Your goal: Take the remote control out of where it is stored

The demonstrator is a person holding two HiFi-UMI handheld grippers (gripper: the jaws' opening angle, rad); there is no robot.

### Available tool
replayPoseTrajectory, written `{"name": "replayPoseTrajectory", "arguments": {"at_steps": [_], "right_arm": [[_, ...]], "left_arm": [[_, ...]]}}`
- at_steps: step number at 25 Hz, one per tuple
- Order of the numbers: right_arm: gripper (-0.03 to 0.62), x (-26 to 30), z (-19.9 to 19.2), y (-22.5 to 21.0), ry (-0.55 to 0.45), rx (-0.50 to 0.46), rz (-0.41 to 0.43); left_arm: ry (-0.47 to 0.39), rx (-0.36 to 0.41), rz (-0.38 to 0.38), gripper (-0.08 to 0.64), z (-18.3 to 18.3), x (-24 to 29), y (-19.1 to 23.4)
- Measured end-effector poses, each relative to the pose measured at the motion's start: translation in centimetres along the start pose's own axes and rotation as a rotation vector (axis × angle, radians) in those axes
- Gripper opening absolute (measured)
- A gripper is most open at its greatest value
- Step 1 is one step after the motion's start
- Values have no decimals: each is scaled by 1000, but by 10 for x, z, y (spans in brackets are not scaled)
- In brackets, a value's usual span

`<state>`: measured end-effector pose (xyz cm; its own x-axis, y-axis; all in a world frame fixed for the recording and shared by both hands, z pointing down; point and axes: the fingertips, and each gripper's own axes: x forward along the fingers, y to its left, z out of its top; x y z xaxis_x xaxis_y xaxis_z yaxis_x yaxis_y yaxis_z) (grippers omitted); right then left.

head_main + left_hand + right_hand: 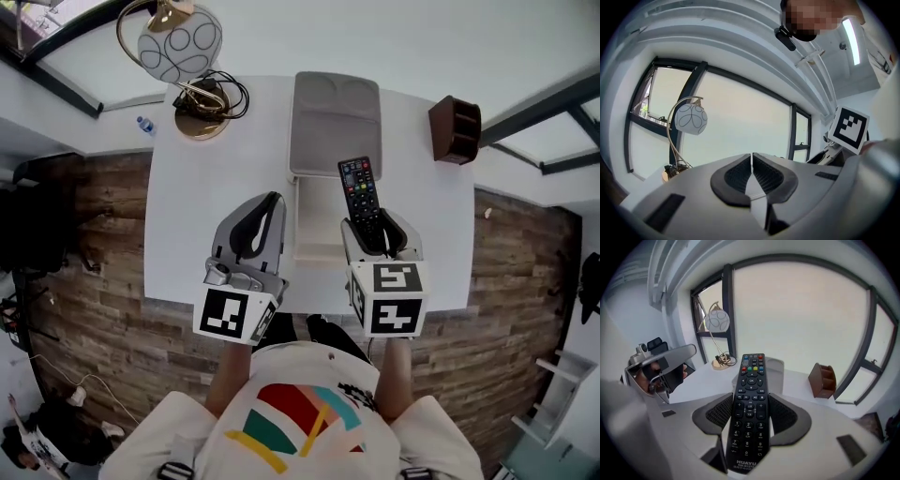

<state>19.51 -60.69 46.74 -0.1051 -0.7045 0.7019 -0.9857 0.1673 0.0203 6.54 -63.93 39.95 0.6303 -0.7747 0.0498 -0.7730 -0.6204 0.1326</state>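
A grey box [336, 122] stands open on the white worktop [202, 187], showing a pale interior. Near it is a brown compartmented organiser [455, 128]; its contents cannot be made out. The right claw [750, 414] grasps the remote control [750, 394] by its lower half, above the box's right edge: long, black, with coloured buttons at the far end. The left claw [752, 174] is clenched on nothing.
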Motion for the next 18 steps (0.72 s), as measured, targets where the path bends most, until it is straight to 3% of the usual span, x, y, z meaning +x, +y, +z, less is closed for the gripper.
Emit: {"name": "replayPoseTrajectory", "arguments": {"at_steps": [10, 18], "right_arm": [[247, -73, 55, -3, -441, -50, -3], [247, -106, 75, -5, -593, -40, -18]], "left_arm": [[-79, 62, -30, 21, 48, 3, -34], [-129, 103, -31, 21, 76, 2, -44]]}}
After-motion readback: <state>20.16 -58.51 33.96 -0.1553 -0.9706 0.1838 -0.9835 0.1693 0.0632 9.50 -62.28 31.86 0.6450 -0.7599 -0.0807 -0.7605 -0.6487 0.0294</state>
